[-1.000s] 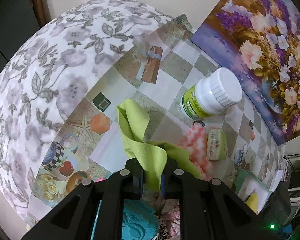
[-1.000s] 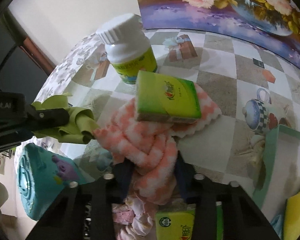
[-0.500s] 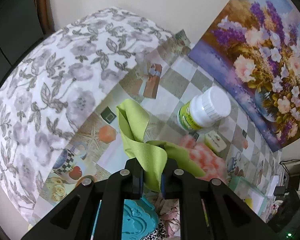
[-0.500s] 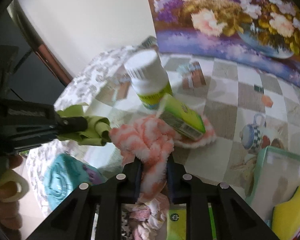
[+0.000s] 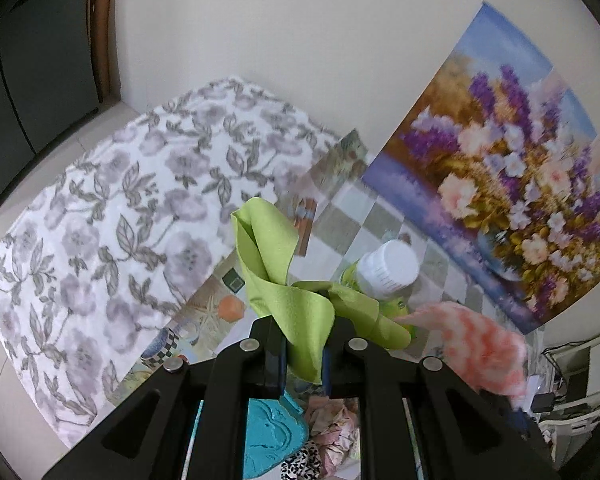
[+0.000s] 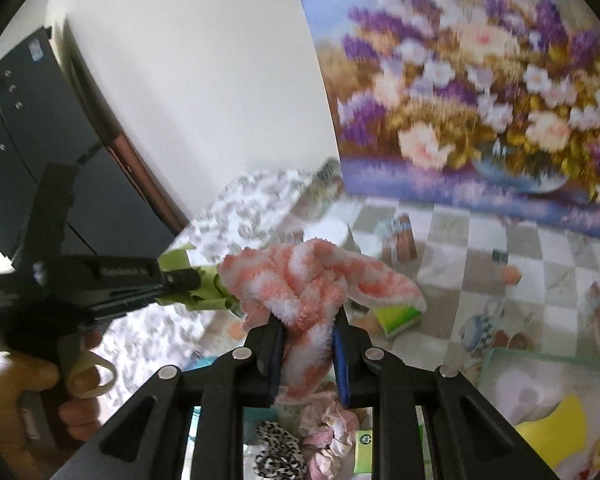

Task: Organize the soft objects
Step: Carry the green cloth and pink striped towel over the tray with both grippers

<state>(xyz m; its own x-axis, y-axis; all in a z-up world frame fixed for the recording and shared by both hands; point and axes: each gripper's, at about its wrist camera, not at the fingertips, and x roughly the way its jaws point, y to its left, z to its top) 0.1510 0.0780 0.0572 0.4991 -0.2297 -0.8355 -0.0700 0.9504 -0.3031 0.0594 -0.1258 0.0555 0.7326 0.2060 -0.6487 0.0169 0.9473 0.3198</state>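
The left tongs are clamped narrow on a lime-green cloth, pinched low on a bunched fold so that most of the fabric stands up and flops forward past the tips, clear of the tabletop. The right tongs are closed on a pink-and-white fluffy cloth, gripped at a gathered middle part with both ends drooping over to either side. From the right wrist view the left gripper shows at the left, held in a person's hand, its green cloth almost touching the pink one, so the two pieces hang in the air side by side. That pairing looks deliberate: holding each cloth by a bunch keeps it from spreading and lets both be carried together.

Below them on the chequered tabletop stand a white-capped bottle and a green tissue pack, hard items that are left where they are. At the near edge, under the tongs, lie other soft pieces: a teal moulded pad, a leopard-print scrunchie and a pink one. A pale green tray with a yellow sponge sits near right. The likely destination is either that tray or the near pile; which one cannot be told
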